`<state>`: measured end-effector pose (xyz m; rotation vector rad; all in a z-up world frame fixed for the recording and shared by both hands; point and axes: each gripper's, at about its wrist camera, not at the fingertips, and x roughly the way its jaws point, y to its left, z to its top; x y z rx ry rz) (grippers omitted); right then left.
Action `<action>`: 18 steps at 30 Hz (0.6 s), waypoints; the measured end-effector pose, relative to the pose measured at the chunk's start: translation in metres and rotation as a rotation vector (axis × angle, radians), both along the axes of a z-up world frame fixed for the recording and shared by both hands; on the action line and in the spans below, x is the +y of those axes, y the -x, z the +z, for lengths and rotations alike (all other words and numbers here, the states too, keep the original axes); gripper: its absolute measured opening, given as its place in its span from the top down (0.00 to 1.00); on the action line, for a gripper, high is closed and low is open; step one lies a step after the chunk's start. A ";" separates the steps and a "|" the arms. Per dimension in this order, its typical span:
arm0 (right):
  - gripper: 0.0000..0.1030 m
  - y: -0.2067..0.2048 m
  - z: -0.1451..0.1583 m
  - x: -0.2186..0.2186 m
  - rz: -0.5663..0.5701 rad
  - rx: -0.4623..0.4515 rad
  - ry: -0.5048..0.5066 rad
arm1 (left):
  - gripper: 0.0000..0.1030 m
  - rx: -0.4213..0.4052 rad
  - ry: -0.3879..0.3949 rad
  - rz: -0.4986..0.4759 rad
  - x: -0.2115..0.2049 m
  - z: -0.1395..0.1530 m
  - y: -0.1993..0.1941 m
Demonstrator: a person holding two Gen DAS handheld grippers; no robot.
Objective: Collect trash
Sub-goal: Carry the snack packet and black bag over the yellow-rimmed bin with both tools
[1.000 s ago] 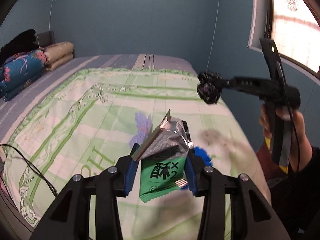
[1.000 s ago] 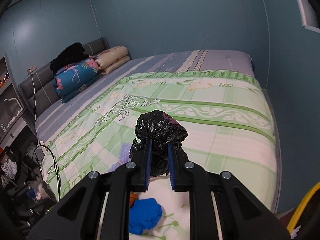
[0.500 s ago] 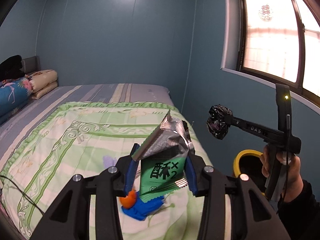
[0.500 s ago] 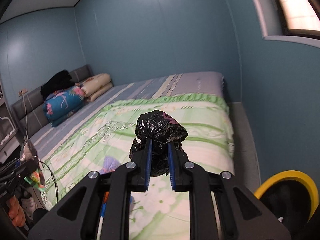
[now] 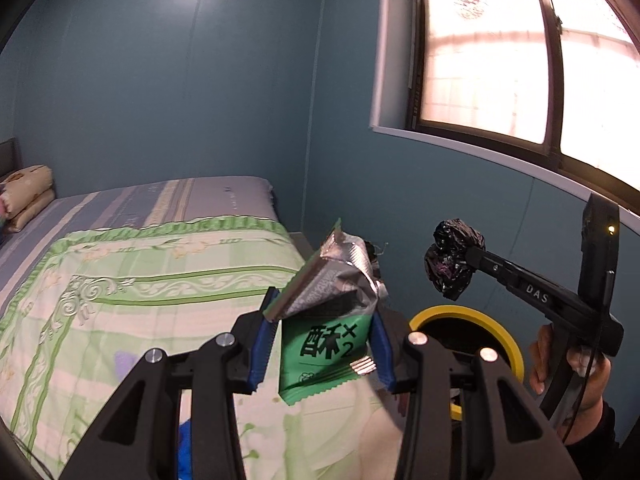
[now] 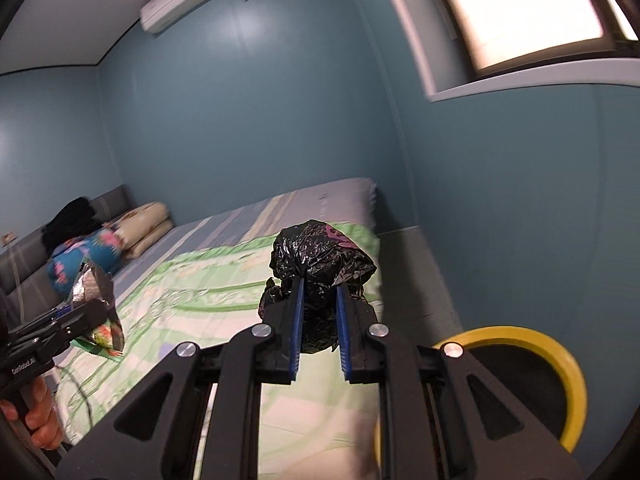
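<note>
A: Right wrist view is showing the bed [image 6: 224, 280] filling the room's left side, with the yellow-rimmed bin [image 6: 536, 338] sitting on the floor off the bed's right edge, near its foot corner. What is each hand carrying?

B: The right gripper [image 6: 318, 316] is squeezing a crumpled black plastic bag [image 6: 320, 256], its jaws clenched tight on the wad. In the left wrist view, the left gripper [image 5: 324, 344] is grasping a green snack wrapper [image 5: 324, 354] with a torn silver top, the jaws pressing on both its sides. Both pieces are hanging in the air over the bed's right edge, neither yet above the bin's mouth.

A: So the step in hand is looking like the carry to the bin. How should it be done well?

B: I am judging that each hand should be travelling until its piece is hanging squarely over the dark opening [image 5: 464, 332], not over the yellow rim. The bag is light and springy, so the jaws should be releasing low and fully, or it may be clinging to a pad. The wrapper is flat and likely to flutter, so lowering it close before letting go is looking safer.

A: One at a time?

B: Probably, so that the grippers are not crowding the opening.
</note>
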<state>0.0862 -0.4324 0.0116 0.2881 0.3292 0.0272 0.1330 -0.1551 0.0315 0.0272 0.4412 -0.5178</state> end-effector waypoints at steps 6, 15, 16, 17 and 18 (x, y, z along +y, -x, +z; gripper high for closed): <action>0.86 0.022 -0.015 -0.031 -0.177 -0.024 0.019 | 0.62 0.013 -0.025 -0.102 -0.054 -0.011 -0.013; 0.86 0.041 -0.043 -0.068 -0.355 -0.010 0.011 | 0.62 0.049 -0.042 -0.207 -0.121 -0.032 -0.030; 0.86 0.042 -0.045 -0.069 -0.372 -0.005 0.021 | 0.62 0.052 -0.043 -0.215 -0.126 -0.034 -0.031; 0.86 0.043 -0.047 -0.071 -0.385 0.001 0.028 | 0.62 0.058 -0.045 -0.225 -0.134 -0.038 -0.034; 0.86 0.044 -0.051 -0.074 -0.396 0.006 0.027 | 0.62 0.063 -0.046 -0.232 -0.140 -0.041 -0.036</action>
